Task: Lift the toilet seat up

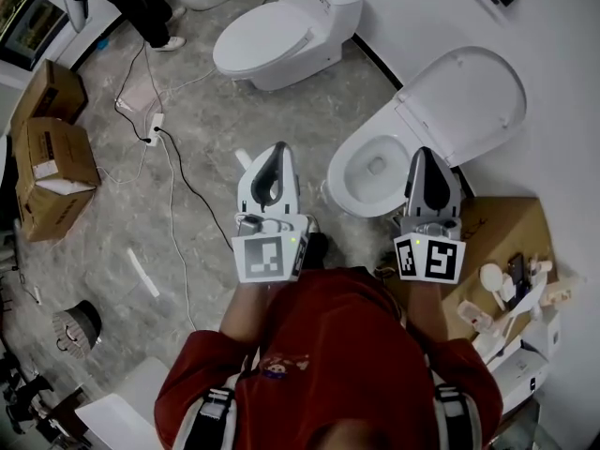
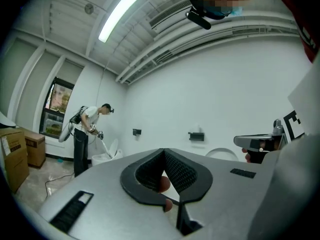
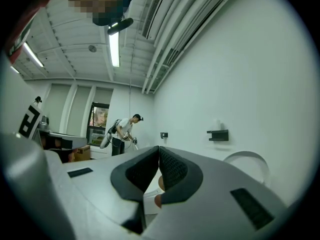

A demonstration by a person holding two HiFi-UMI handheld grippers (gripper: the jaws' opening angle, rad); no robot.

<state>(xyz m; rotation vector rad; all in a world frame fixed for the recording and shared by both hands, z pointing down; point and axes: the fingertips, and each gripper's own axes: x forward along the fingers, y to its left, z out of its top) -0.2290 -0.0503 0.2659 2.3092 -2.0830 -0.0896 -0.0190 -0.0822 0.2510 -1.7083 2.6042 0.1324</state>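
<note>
Grey tiled showroom floor (image 1: 202, 111). I hold left gripper (image 1: 278, 148) and right gripper (image 1: 425, 152) closed, empty; toilet (image 1: 349, 165) just ahead of right, likely for nudging.

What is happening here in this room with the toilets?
A person in a red shirt stands in front of a toilet and holds a hand-held gripper in each hand. The left hand-held gripper and the right hand-held gripper are both shut and empty, and neither touches the toilet. Its lid leans up against the wall, and the seat seems to be raised with it. A second toilet farther off is closed.
</note>
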